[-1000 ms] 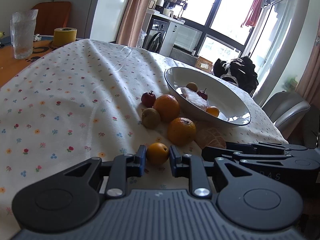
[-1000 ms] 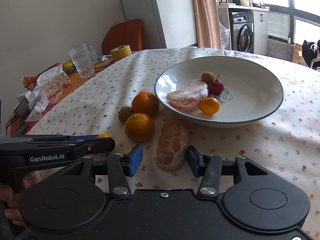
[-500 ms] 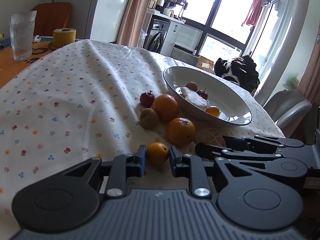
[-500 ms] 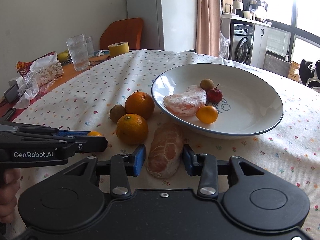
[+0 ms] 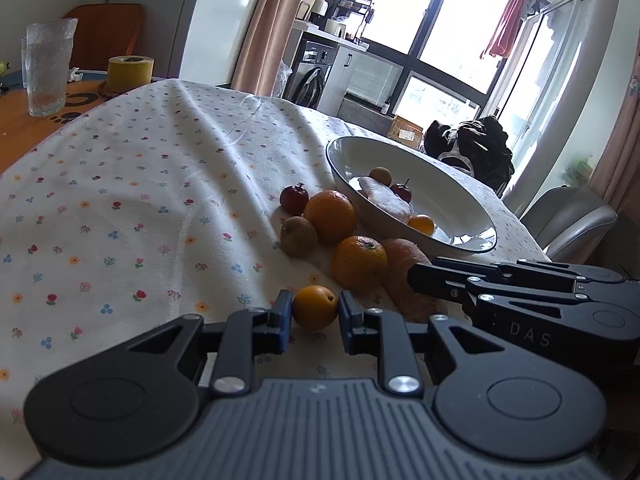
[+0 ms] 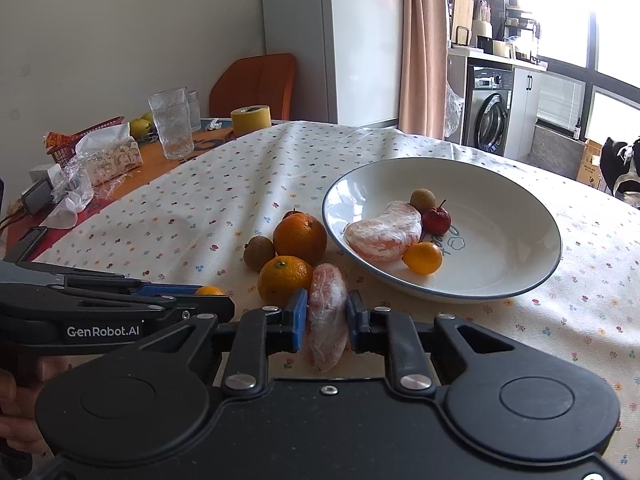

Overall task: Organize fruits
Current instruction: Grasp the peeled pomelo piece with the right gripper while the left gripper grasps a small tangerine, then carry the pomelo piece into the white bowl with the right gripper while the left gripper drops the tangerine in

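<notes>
- Left gripper (image 5: 315,314): fingers closed down to a small round kumquat (image 5: 315,307), a pad at each side; whether it is off the cloth (image 5: 120,208) I cannot tell.
- Right gripper (image 6: 327,316): fingers narrowed onto a peeled pomelo segment (image 6: 326,320), pads at its two long flanks. It sits near the bowl (image 6: 520,280), just beside the nearer orange (image 6: 284,278).
- Handling, judged: the kumquat is light, firm and smooth, and may roll or squirt out; hold across its widest part. The segment is soft, membrane-skinned and easily crushed; grip lightly at mid-length.
- Count in bowl: one segment (image 6: 384,236), one kumquat (image 6: 423,258), one red berry-like fruit (image 6: 436,220), one small brown fruit (image 6: 423,199).
- Count on cloth: two oranges, one kiwi (image 6: 259,253), one small red fruit (image 5: 294,199), plus the two gripped pieces.
</notes>
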